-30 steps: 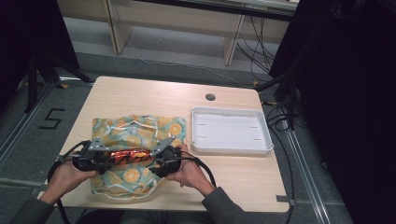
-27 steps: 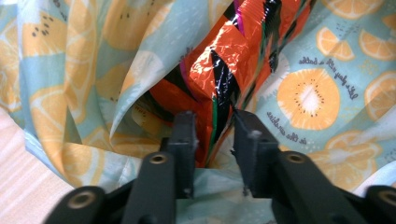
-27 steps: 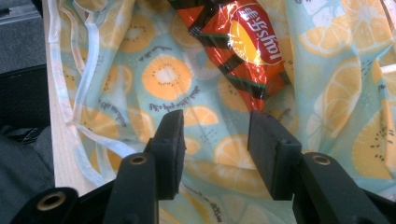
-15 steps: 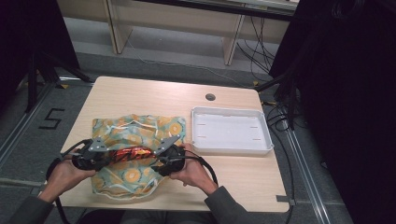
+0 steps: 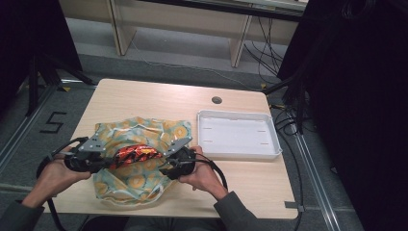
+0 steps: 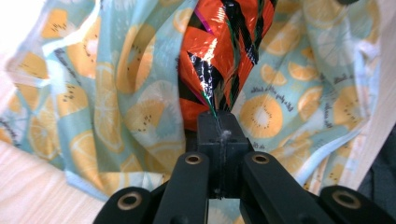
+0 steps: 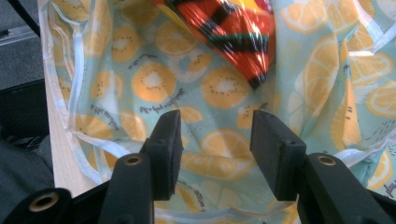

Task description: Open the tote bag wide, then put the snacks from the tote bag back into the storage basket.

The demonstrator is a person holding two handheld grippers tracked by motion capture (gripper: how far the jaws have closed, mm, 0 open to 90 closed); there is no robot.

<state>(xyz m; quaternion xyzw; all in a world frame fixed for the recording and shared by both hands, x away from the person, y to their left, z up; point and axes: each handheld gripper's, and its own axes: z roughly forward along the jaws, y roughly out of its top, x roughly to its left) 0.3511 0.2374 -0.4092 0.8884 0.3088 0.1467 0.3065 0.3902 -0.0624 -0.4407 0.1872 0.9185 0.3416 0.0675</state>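
Orange foil snack bag (image 6: 219, 51) pinched by left tool (image 6: 219, 135) over fruit-print cloth (image 7: 154, 84), right tool (image 7: 215, 140) agape (nothing between), white tray (image 5: 238, 137) bare.

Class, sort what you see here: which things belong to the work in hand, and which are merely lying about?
In the work:
snack packet, pinched by the left hand-held gripper
fruit-print cloth beneath it
right hand-held gripper, open over the cloth

Lying about:
white tray, empty, beside the cloth

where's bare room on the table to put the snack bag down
The white tray at right is bare, as is the tabletop behind the citrus-print cloth and the near right corner. It is crowded over the cloth, where both grippers flank the snack bag.
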